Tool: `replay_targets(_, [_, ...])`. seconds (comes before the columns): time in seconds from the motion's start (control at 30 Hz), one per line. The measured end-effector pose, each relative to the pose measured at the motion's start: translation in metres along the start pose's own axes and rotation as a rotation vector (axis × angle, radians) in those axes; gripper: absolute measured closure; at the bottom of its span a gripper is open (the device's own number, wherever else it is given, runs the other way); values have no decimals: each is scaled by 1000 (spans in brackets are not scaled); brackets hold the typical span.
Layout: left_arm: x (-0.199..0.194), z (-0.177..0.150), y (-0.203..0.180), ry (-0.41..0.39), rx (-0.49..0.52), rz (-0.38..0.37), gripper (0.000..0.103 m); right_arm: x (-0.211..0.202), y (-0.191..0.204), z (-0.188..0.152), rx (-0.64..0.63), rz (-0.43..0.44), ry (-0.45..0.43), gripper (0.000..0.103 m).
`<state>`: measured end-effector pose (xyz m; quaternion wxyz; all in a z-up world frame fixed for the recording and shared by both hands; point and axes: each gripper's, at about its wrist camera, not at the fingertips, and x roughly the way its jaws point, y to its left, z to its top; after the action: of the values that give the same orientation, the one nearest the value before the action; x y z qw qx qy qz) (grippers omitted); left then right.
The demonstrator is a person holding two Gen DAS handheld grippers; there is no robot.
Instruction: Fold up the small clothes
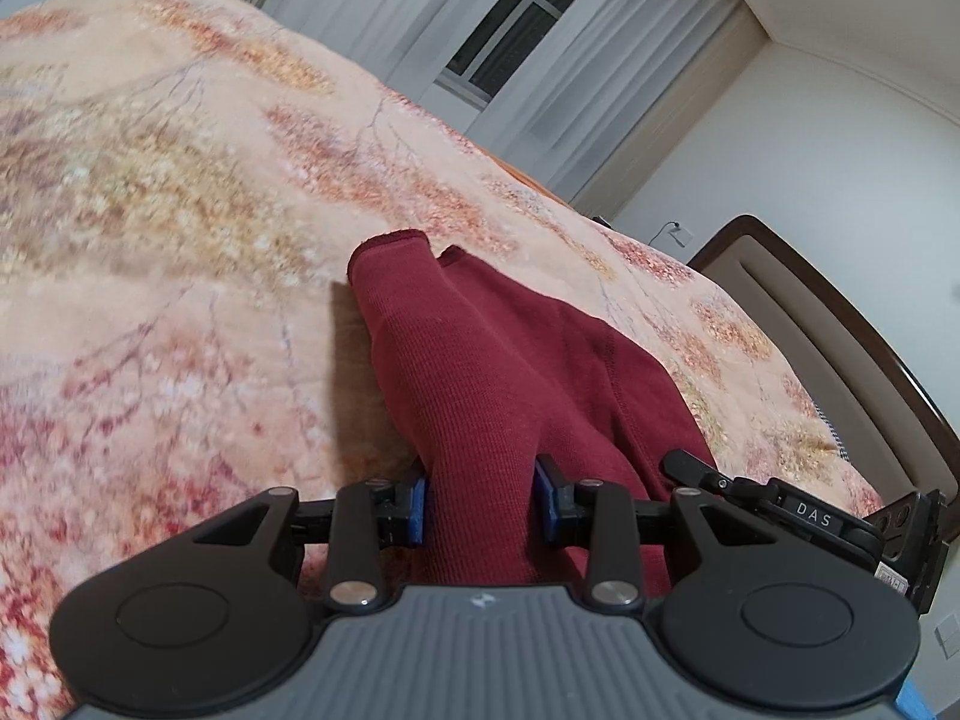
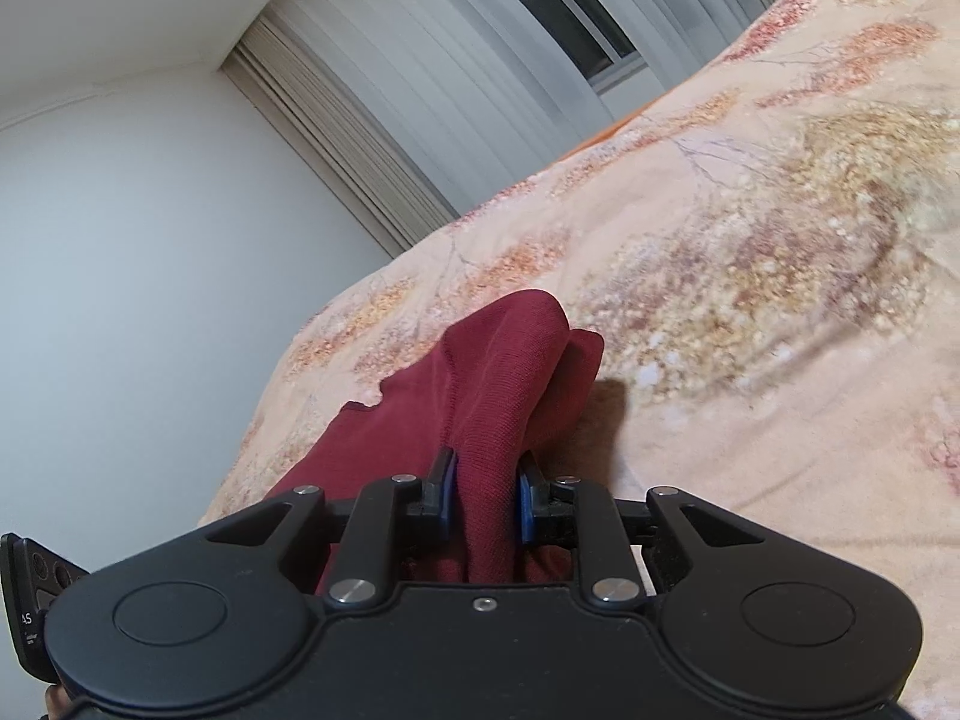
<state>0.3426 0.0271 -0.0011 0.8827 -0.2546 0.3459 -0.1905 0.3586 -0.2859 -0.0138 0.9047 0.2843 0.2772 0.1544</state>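
A dark red knit garment [image 1: 504, 372] hangs from both grippers above a floral bedspread [image 1: 150, 228]. My left gripper [image 1: 483, 507] is shut on a bunched fold of the garment, blue pads pressing each side. The cloth drapes forward to a hem end lying toward the bed. My right gripper [image 2: 485, 504] is shut on another bunched fold of the same garment [image 2: 498, 372], which drapes forward and to the left over the bedspread [image 2: 750, 300]. The right gripper's body shows at the lower right of the left wrist view.
A padded headboard with a dark wood frame [image 1: 840, 348] stands at the bed's right end. A window with white curtains [image 1: 540, 30] is behind the bed; it also shows in the right wrist view [image 2: 510, 48]. White walls surround.
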Motion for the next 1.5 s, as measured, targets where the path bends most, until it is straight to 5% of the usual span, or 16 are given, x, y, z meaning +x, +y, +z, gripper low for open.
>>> replay_targets(0.17, [0, -3, 4, 12, -25, 28, 49, -1, -1, -2, -6, -23, 0, 69])
replay_targets(0.4, [-7, -2, 1, 10, -29, 83, 21, -8, 6, -1, -45, -60, -27, 24])
replay_targets(0.6, [-21, -2, -16, -43, 27, 143, 2, -21, 17, -1, -87, -110, -71, 2])
replay_targets(1.5, [-121, -49, -110, -374, 331, 309, 0, -138, 96, -42, -432, -137, -369, 1])
